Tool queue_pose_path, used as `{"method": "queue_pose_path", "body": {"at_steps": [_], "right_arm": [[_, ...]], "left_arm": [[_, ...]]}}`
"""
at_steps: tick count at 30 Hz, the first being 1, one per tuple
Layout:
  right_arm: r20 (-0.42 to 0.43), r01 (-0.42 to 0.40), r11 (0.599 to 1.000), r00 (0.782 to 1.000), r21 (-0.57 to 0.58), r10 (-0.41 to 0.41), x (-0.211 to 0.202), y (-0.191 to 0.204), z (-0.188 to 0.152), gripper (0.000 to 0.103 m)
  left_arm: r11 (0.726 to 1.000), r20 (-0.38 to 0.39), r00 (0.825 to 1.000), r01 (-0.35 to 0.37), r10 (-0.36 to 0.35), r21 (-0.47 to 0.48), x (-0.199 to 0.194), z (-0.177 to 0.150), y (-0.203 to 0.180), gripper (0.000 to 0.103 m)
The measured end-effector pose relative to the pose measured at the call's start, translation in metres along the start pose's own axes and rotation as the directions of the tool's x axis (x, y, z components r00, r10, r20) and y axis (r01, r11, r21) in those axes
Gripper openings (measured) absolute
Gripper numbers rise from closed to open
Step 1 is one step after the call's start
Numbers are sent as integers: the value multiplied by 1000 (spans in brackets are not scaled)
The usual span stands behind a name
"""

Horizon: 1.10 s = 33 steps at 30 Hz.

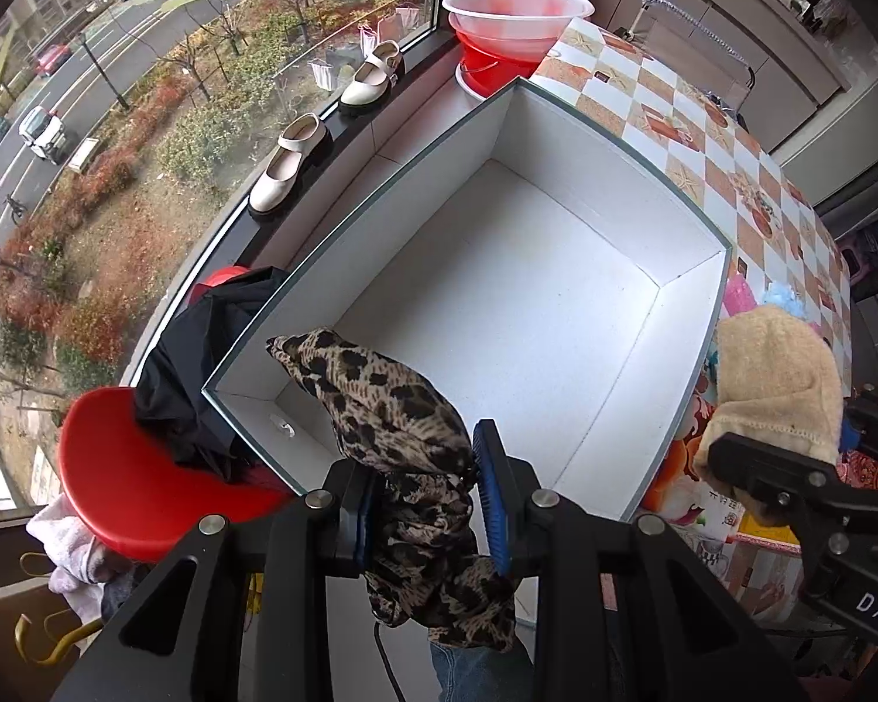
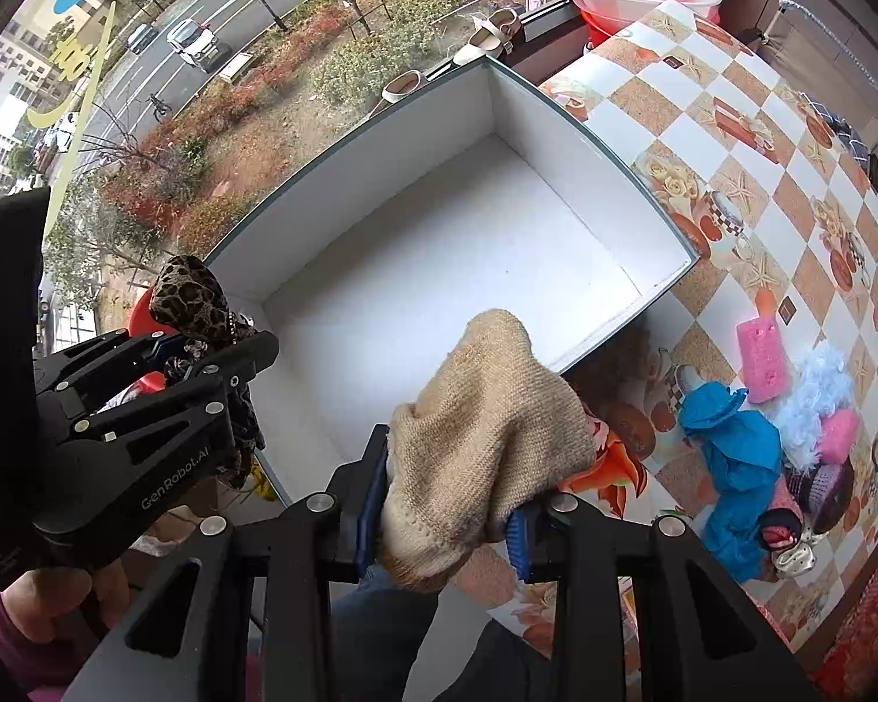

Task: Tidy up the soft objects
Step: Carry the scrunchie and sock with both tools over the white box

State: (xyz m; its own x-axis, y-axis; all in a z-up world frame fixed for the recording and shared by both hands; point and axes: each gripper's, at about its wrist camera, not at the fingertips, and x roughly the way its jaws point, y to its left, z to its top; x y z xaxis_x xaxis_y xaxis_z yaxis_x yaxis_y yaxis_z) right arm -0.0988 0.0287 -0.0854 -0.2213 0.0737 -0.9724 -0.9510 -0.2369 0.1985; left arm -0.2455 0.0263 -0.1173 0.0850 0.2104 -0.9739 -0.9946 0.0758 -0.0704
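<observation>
While the leopard-print cloth [image 1: 404, 427] hangs bunched between the blue pads of the left gripper [image 1: 430, 506], the jaws are pinched on its middle: one end sticks up past the fingertips over the near corner of the white box [image 1: 497, 269], the rest droops back below the pads toward the person's jeans. The beige knitted cloth [image 2: 486, 439] is clamped the same way in the right gripper [image 2: 445, 526], its jaws pressed onto the folded lower edge, the bulk of the fabric rising beyond the fingertips over the box's near edge, at the corner on the table side. The two grippers sit side by side, each visible in the other's camera. The box is open-topped with a bare white floor and stands on a table covered in a checked oilcloth [image 2: 790, 187]. On that cloth, well to the right of the box, lie a blue cloth [image 2: 731, 456], a pink sponge [image 2: 764, 357] and a pale blue fluffy item [image 2: 819, 392]. Left of the box, a black garment [image 1: 193, 374] rests on a red stool [image 1: 134, 479]. Cream shoes [image 1: 290, 161] stand on the windowsill, with red and white basins [image 1: 509, 29] beyond.
</observation>
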Motion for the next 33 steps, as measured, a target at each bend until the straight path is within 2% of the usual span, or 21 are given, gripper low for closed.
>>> {"method": "queue_pose_path", "body": {"at_steps": [11,33], "right_arm": [[1,16,1000,1000,-12,-16,7,4,28,35],[-68,48,998,996,-32,-50,53,1,48,35]], "left_arm": [[999,3,1000,-30,30,-17,13,12,13,32],[999,-38,998,-45,44,-25,44,23,17,32]]}}
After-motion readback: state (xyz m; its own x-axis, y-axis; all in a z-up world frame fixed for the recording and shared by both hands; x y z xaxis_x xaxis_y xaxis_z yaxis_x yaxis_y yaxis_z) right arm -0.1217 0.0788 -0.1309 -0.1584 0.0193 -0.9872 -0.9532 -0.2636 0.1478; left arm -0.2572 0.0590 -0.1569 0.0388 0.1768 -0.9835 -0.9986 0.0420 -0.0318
